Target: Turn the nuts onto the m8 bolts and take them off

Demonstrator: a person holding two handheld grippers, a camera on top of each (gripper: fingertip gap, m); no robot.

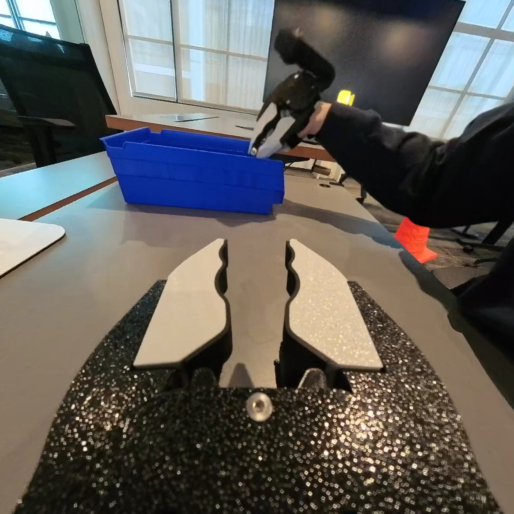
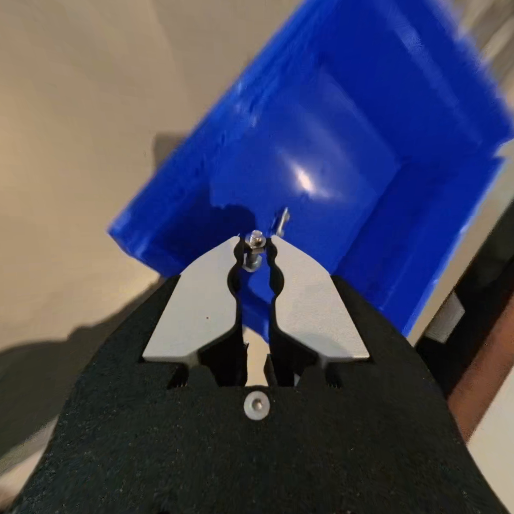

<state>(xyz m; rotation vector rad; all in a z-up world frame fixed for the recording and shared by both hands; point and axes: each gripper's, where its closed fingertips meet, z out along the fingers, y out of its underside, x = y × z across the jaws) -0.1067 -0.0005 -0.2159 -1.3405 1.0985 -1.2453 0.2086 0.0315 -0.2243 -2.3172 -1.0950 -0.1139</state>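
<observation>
Clamping a silver bolt [image 2: 252, 254] with a nut [image 2: 255, 244] threaded near its tip, the right gripper [image 2: 254, 244] hangs over the open blue bin [image 2: 361, 139], jaws pressed on the nut's sides. Another small metal piece [image 2: 283, 219], blurred, lies on the bin floor just beyond. Left gripper [image 1: 257, 247] is low over the grey bench [image 1: 111, 278], jaws apart with only bench surface between them. White pad [image 1: 25, 242] at bench's left edge, orange cone [image 1: 411, 236] on the floor.
</observation>
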